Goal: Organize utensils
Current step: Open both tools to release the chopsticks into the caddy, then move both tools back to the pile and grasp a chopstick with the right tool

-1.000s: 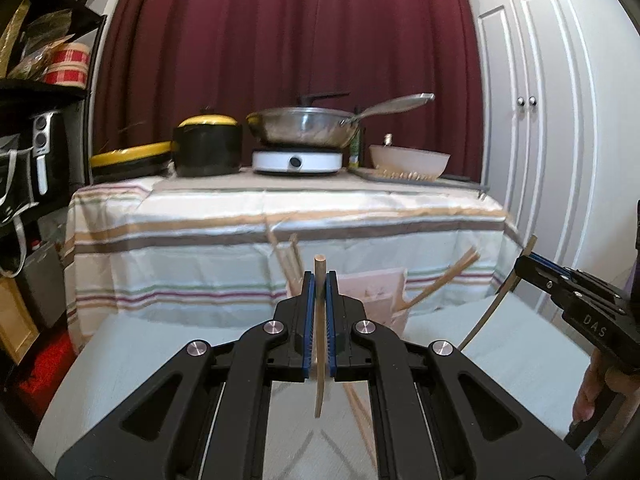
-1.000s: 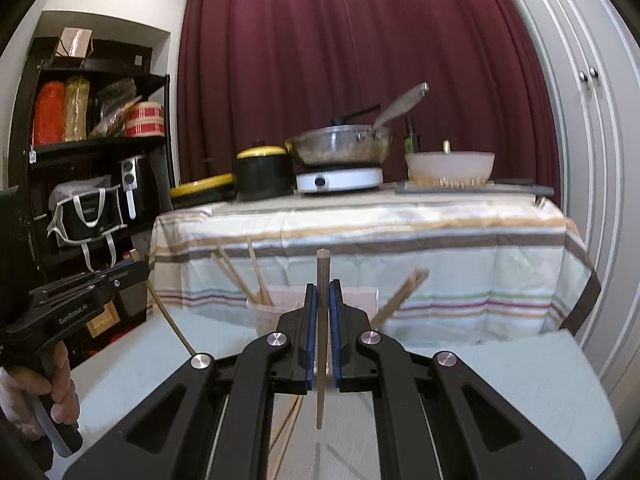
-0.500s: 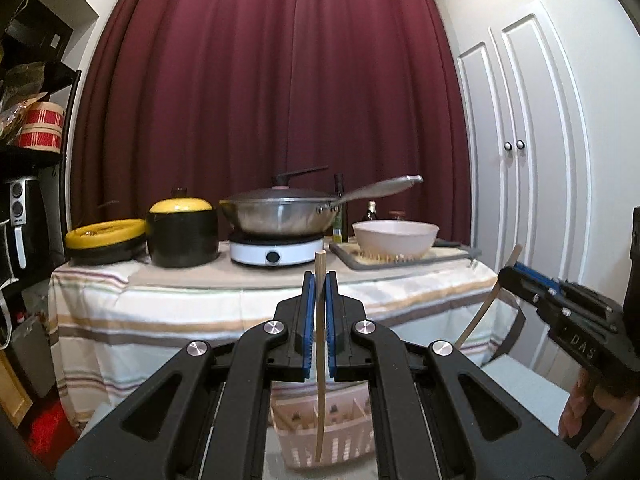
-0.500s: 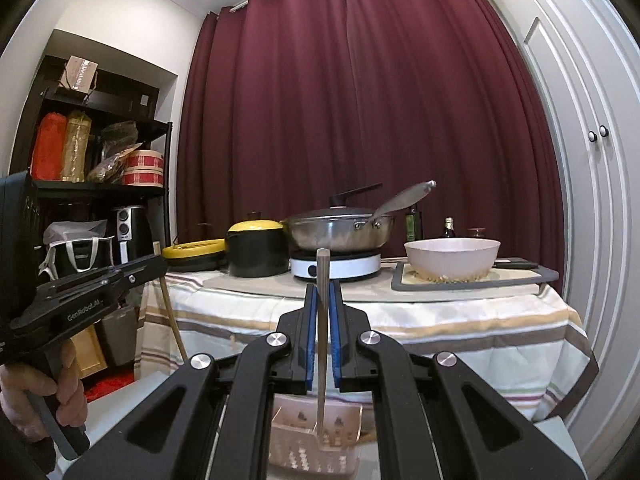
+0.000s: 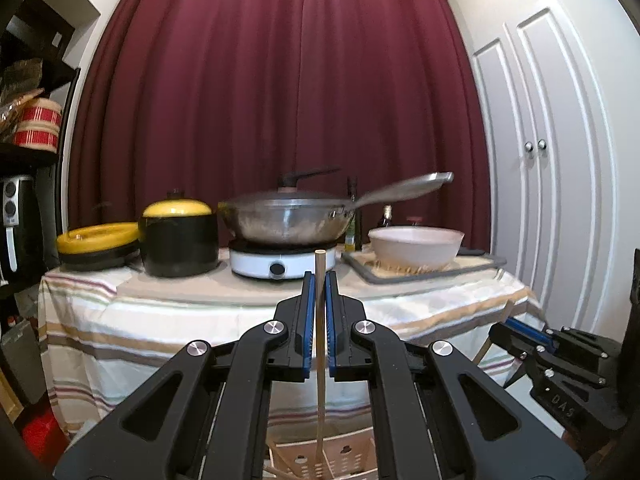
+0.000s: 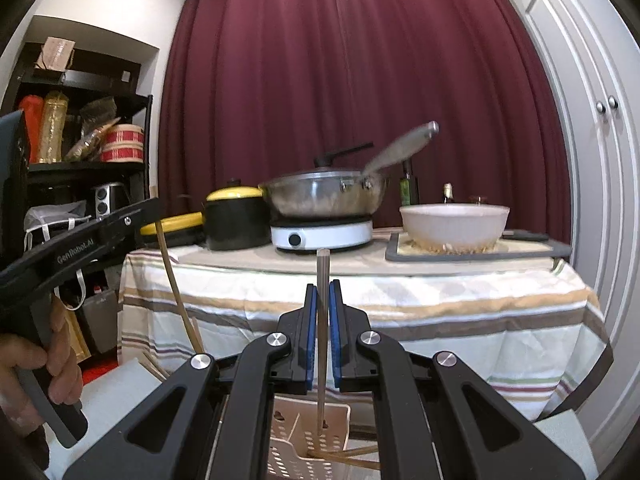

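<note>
Here the left gripper [image 5: 319,280] clamps one upright chopstick [image 5: 319,344]; the right gripper [image 6: 322,286] clamps another chopstick [image 6: 322,332], apparently above the perforated basket [image 6: 308,436].

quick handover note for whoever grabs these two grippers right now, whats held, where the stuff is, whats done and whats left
Left gripper: shut on a wooden chopstick, held upright, its lower end just above the perforated utensil basket.
Right gripper: shut on a second chopstick, also upright, tip at the basket opening.
Basket sits low in front of the striped-cloth table; a few chopsticks already lean in or against it.
Done: both sticks picked up and carried over the basket.
Left: lower each stick into a compartment, open, then check for more loose ones, which these views do not show.
</note>
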`<state>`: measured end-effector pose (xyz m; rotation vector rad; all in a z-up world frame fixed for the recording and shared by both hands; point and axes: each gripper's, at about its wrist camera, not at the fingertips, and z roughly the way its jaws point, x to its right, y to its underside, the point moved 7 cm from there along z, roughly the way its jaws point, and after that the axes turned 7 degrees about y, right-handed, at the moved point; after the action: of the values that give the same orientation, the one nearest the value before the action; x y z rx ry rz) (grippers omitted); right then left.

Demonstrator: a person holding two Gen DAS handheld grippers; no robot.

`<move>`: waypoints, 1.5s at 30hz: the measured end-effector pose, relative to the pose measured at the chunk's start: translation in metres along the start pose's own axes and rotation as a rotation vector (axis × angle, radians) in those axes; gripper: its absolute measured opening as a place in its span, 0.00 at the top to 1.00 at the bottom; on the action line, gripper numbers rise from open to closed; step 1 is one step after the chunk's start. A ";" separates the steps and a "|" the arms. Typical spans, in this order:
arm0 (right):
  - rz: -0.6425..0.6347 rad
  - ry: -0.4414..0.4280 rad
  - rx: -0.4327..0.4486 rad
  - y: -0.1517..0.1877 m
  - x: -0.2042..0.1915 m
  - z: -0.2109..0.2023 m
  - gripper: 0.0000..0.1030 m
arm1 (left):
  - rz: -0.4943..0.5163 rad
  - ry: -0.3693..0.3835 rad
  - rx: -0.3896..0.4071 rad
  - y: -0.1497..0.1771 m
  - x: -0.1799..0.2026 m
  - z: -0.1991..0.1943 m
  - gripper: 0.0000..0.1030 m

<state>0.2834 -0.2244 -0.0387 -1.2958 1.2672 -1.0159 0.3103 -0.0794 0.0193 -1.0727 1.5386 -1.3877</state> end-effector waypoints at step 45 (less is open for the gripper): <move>-0.030 0.018 -0.288 0.210 -0.043 -0.126 0.70 | -0.098 -0.147 -0.340 0.230 -0.001 -0.165 0.51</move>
<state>0.1266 -0.1801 -0.2267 -1.5302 1.4510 -0.8895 0.1370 -0.0139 -0.1948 -1.4392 1.6679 -1.1045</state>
